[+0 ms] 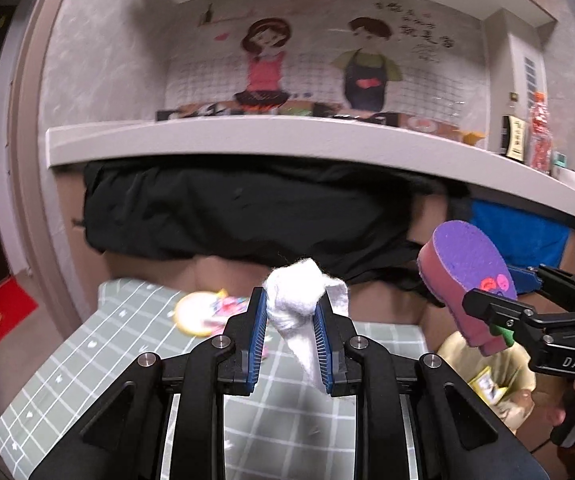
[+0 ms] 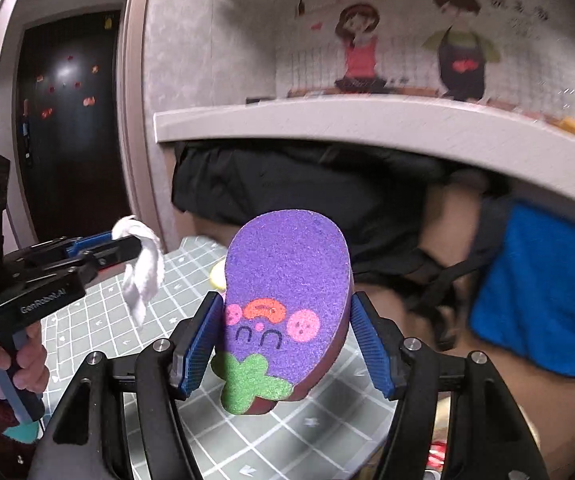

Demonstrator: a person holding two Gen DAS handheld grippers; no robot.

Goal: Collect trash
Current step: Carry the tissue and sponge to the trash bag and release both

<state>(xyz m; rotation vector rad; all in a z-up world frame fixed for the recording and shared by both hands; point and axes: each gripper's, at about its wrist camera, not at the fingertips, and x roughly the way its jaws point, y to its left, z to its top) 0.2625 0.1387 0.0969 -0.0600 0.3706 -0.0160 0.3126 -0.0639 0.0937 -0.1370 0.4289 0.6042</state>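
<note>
Two pieces of trash are held up above the green grid mat (image 1: 87, 360) on the desk, probably for carrying to a bin. A crumpled white tissue (image 1: 301, 300) is pinched between the left gripper (image 1: 290, 316) fingers; a purple eggplant-shaped sponge (image 2: 283, 304) is clamped by the right gripper (image 2: 287, 332). "GenRobot.AI" and "DAS" can be read on the gripper bodies.

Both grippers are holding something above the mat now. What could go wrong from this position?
The white tissue wad is pinched only at its middle by the left gripper; its loose tail hangs down and might tear or slip. The purple sponge sits tilted in the right gripper, so it may twist out if moved fast.
</note>
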